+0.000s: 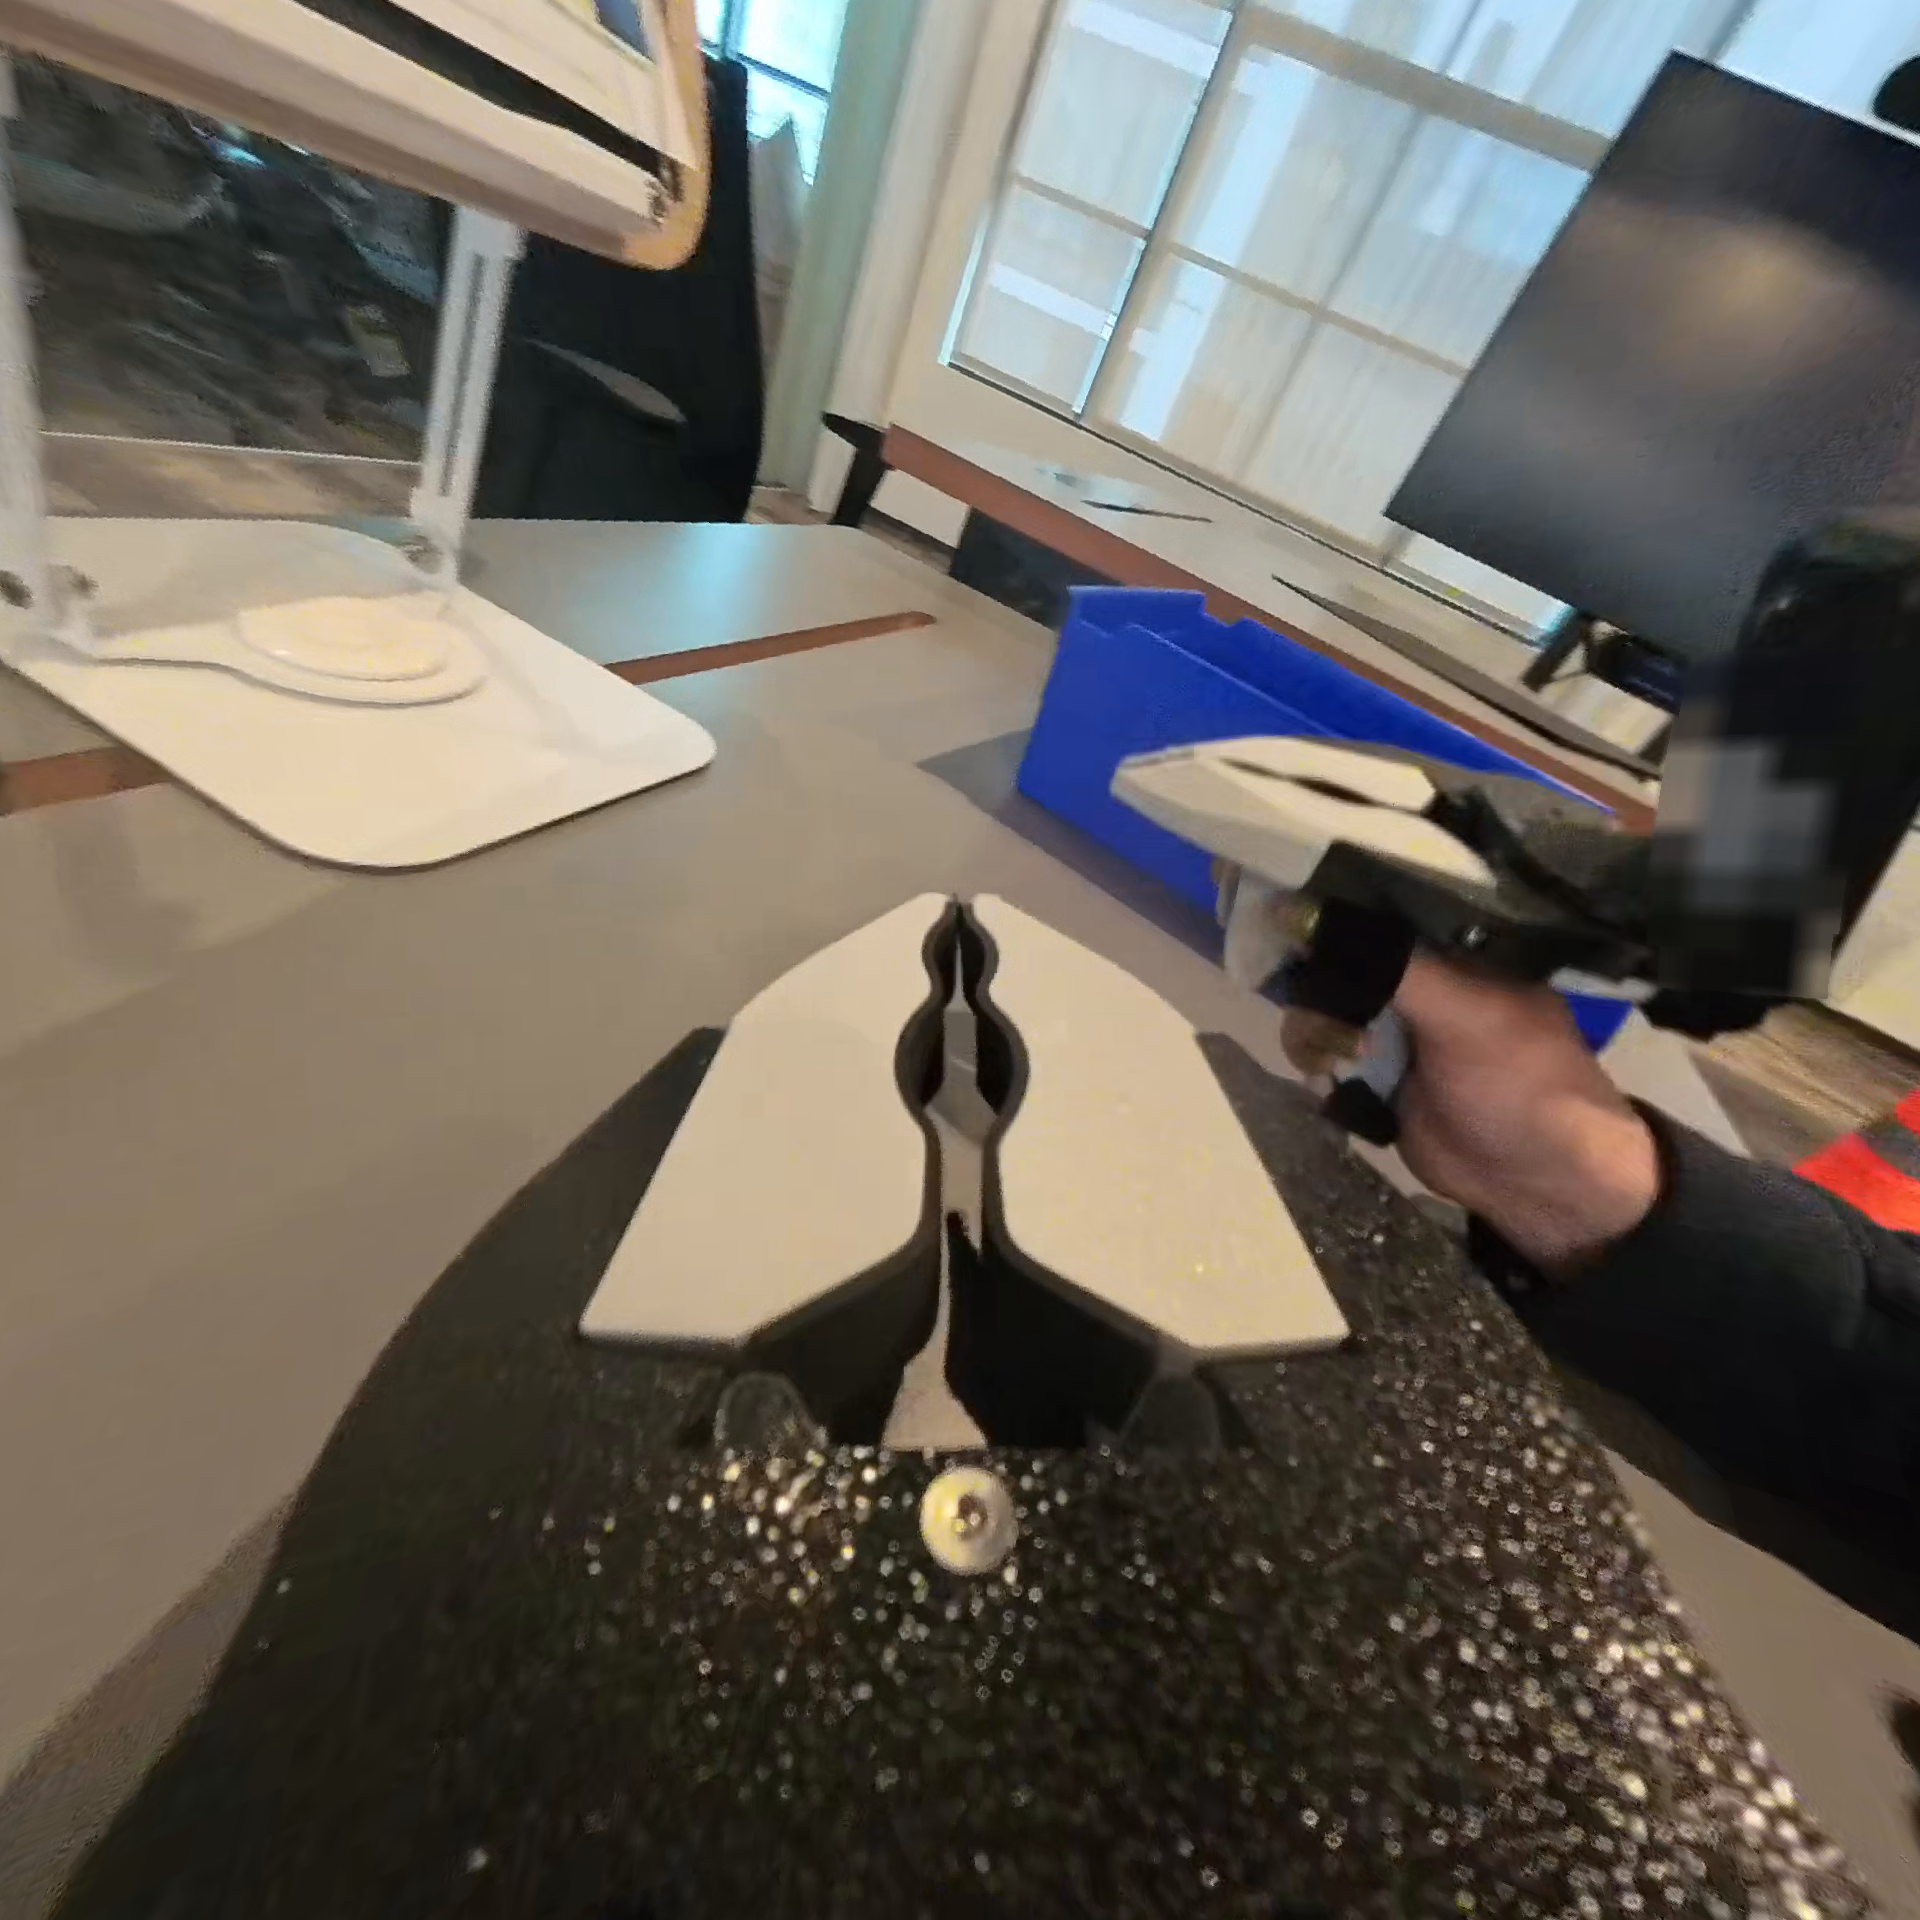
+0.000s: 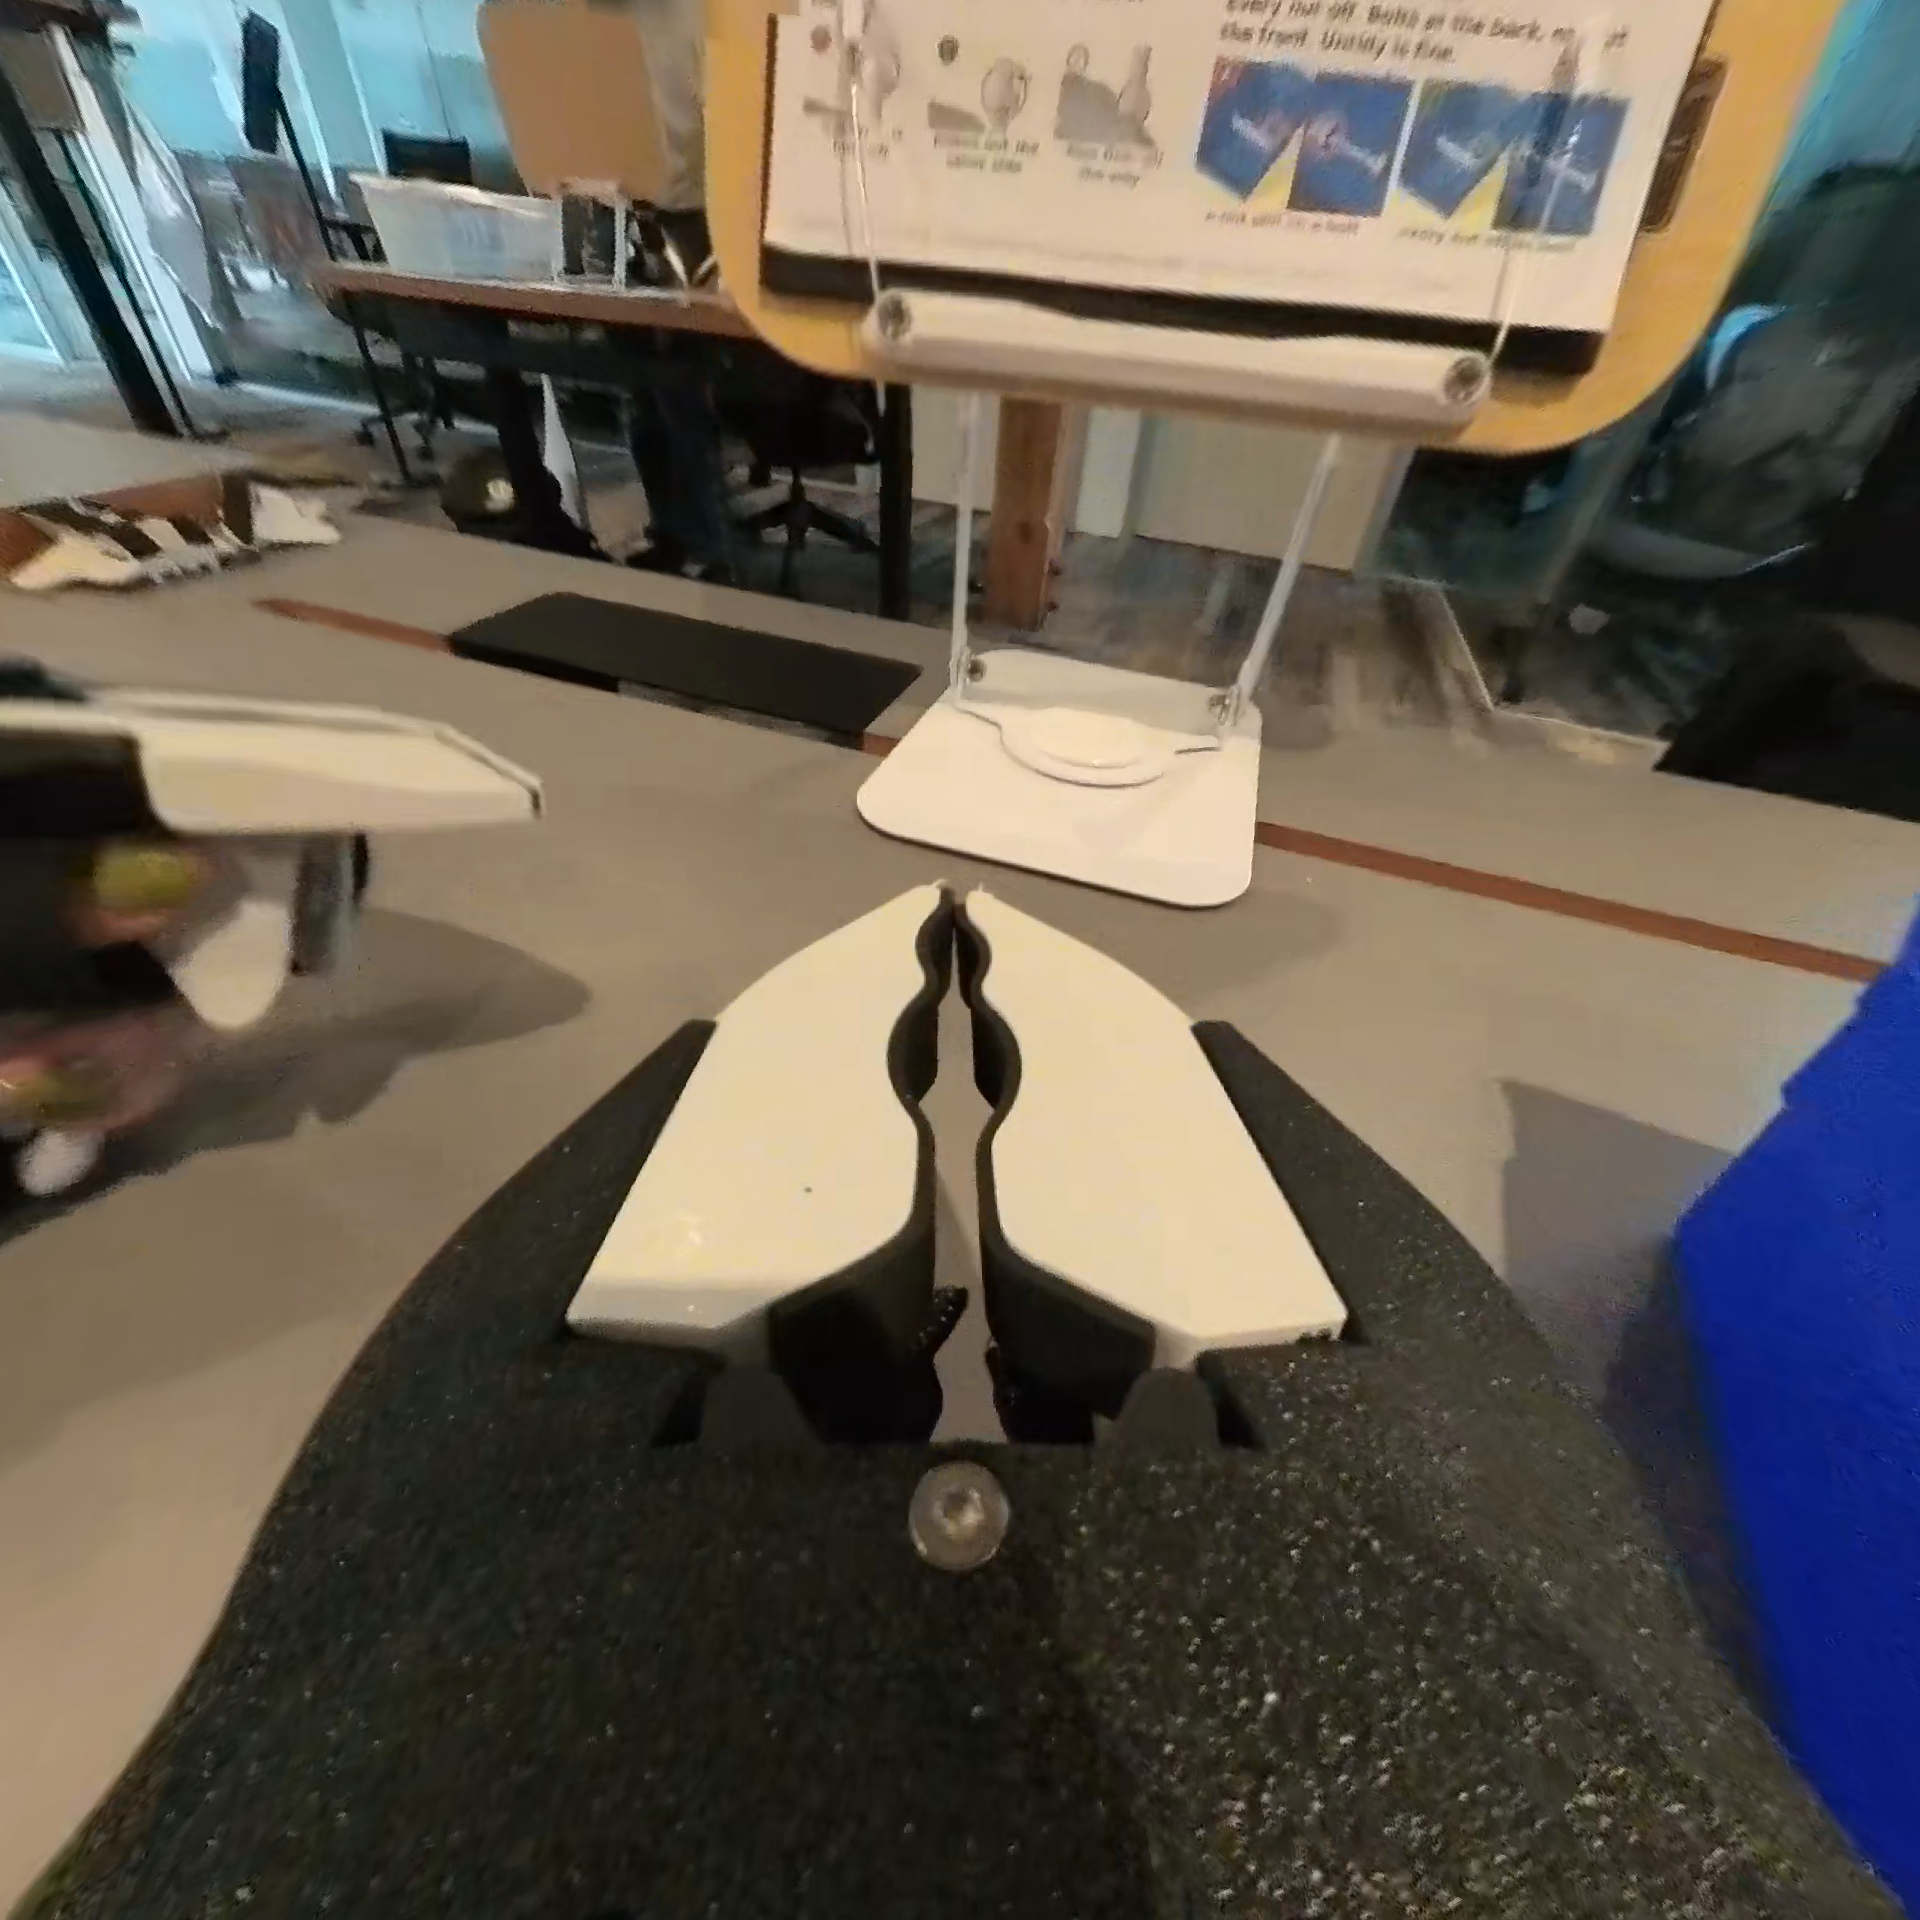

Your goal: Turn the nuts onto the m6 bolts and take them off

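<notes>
My left gripper point(image 1: 957, 912) is shut with nothing between its white fingers, held above the grey table point(image 1: 520, 987). My right gripper point(image 2: 956, 896) is also shut and bare, above the same table point(image 2: 623, 935). In the left wrist view the right gripper point(image 1: 1132, 784) shows at the right, held by a hand point(image 1: 1507, 1101), in front of a blue bin point(image 1: 1174, 717). In the right wrist view the left gripper point(image 2: 525, 795) shows at the left edge, shut. The blue bin point(image 2: 1808, 1351) fills the right edge there. No nuts or bolts show in either view.
A white stand base point(image 2: 1070, 821) holds up a board with an instruction sheet point(image 2: 1195, 135); the base also shows in the left wrist view point(image 1: 343, 727). A black pad point(image 2: 686, 655) lies at the table's far side. A dark monitor point(image 1: 1683, 343) stands at the right. The gap from one gripper's tips to the other's is roughly 9 cm.
</notes>
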### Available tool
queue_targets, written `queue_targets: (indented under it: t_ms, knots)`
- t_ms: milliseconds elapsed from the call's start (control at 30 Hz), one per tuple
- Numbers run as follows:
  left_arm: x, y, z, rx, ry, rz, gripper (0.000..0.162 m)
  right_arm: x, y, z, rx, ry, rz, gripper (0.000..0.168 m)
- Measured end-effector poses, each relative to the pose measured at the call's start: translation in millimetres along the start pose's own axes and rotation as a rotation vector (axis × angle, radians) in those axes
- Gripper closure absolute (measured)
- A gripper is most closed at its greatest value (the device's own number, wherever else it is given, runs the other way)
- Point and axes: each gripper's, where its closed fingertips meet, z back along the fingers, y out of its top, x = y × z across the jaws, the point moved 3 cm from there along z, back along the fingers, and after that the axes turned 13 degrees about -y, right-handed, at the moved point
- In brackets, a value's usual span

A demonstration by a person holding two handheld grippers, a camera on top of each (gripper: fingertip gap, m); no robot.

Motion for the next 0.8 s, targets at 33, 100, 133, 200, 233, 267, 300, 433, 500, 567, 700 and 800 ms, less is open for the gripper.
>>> queue_targets:
  t_ms: [33,100,133,200,233,267,300,433,500,567,700,800]
  knots:
    - [-2.0,1.4,2.4,0.008,0.023,-0.010,0.162,-2.6,-2.8,-0.6,0.023,-0.002,0.033,0.168]
    - [-4.9,4.0,5.8,0.022,0.066,-0.035,0.162,-5.1,-4.7,2.0,0.081,-0.019,0.070,0.168]
    - [-5.6,4.9,6.8,0.027,0.084,-0.049,0.162,-7.1,-4.2,4.2,0.101,-0.011,0.079,0.168]
    - [-5.7,6.3,7.8,0.038,0.114,-0.077,0.162,-12.6,-1.6,8.9,0.139,0.028,0.089,0.168]
    - [-5.1,7.1,8.0,0.045,0.127,-0.093,0.162,-13.4,0.5,10.7,0.163,0.027,0.092,0.168]
    - [-4.7,7.8,8.3,0.055,0.144,-0.108,0.162,-13.5,2.1,12.3,0.187,0.018,0.097,0.167]
    - [-4.3,8.2,8.6,0.066,0.159,-0.119,0.162,-13.5,2.6,13.1,0.205,0.005,0.101,0.168]
    - [-2.6,8.1,9.3,0.102,0.185,-0.142,0.162,-23.7,1.4,13.4,0.234,0.056,0.130,0.168]
    - [-1.2,9.1,10.1,0.137,0.188,-0.142,0.162,-30.0,3.5,14.6,0.265,0.092,0.135,0.168]
    - [2.0,9.9,9.8,0.160,0.176,-0.154,0.162,-33.1,3.0,13.6,0.264,0.094,0.153,0.168]
    - [3.7,9.4,8.9,0.150,0.203,-0.205,0.162,-37.0,2.9,15.5,0.279,0.112,0.172,0.168]
    - [6.2,5.7,4.5,0.104,0.206,-0.244,0.162,-34.9,6.1,20.8,0.320,0.122,0.145,0.168]
